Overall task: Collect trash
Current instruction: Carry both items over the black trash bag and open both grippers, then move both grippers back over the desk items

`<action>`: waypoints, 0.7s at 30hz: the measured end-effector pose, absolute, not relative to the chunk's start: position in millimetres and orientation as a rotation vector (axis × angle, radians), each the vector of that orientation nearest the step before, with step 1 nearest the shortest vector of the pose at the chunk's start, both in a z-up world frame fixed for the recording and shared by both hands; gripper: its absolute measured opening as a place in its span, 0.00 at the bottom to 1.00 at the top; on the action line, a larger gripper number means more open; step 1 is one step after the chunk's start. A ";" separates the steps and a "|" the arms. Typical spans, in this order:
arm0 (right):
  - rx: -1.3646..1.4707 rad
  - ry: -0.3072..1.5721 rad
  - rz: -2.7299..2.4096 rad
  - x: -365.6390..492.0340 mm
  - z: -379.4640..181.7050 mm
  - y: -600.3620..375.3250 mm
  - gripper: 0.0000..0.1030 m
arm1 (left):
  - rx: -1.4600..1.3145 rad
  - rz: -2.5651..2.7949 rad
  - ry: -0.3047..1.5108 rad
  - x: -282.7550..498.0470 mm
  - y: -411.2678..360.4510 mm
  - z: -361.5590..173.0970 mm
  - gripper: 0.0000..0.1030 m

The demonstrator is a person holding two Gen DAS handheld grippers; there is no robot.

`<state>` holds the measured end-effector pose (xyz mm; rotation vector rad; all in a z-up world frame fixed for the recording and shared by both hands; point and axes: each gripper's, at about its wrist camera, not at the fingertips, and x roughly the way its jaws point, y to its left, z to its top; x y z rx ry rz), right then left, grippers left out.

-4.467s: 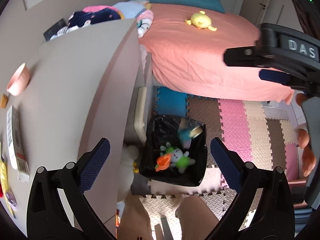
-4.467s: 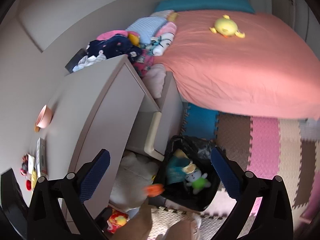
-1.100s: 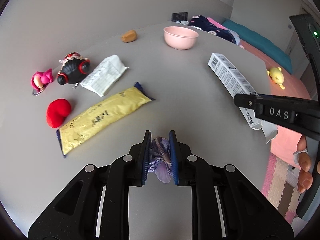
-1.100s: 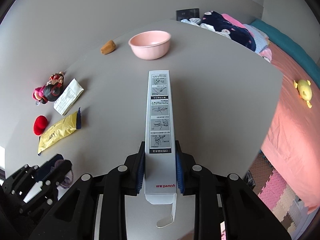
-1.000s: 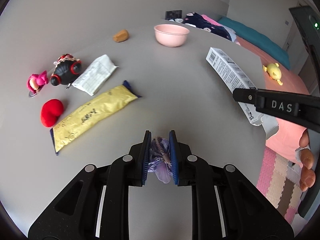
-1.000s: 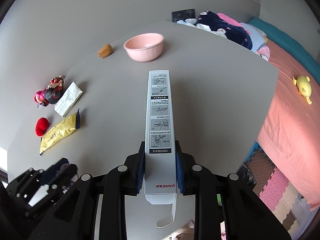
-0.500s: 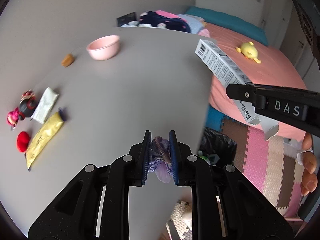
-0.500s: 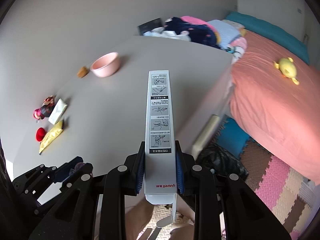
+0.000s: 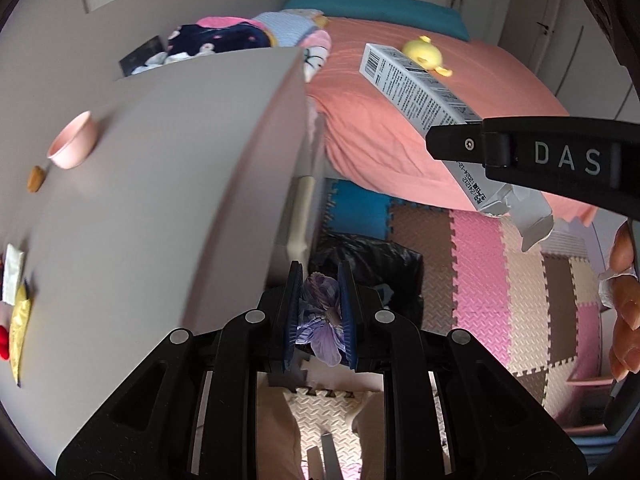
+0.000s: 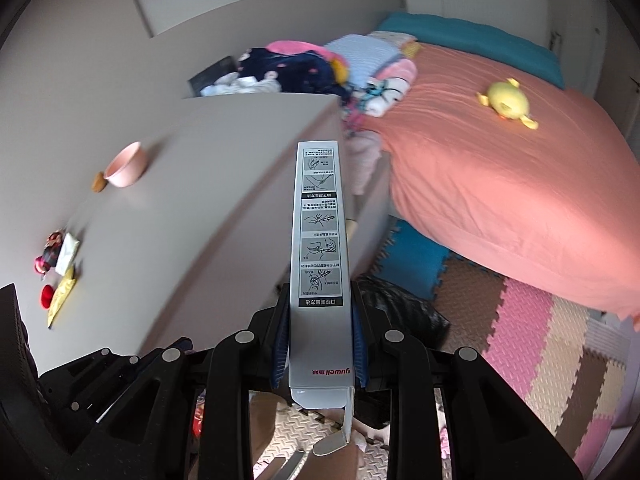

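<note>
My left tongs [image 9: 319, 312] pinch a purple wrapper [image 9: 322, 316] right above the black trash bin [image 9: 376, 264]; my right tongs [image 10: 320, 344] clamp the long box [image 10: 320, 224], pointing forward, bin below-ahead.

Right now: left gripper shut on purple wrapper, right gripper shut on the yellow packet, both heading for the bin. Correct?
Not quite. The right gripper is shut on a long grey box, shown in the right wrist view. The yellow packet lies on the table. Rest stands.
</note>
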<state>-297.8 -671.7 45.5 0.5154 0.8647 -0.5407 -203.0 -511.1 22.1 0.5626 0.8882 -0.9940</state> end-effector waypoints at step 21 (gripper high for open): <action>0.648 0.841 -0.746 -345.1 2.6 -724.8 0.98 | 0.625 -0.967 0.886 -209.5 -535.1 -11.5 0.95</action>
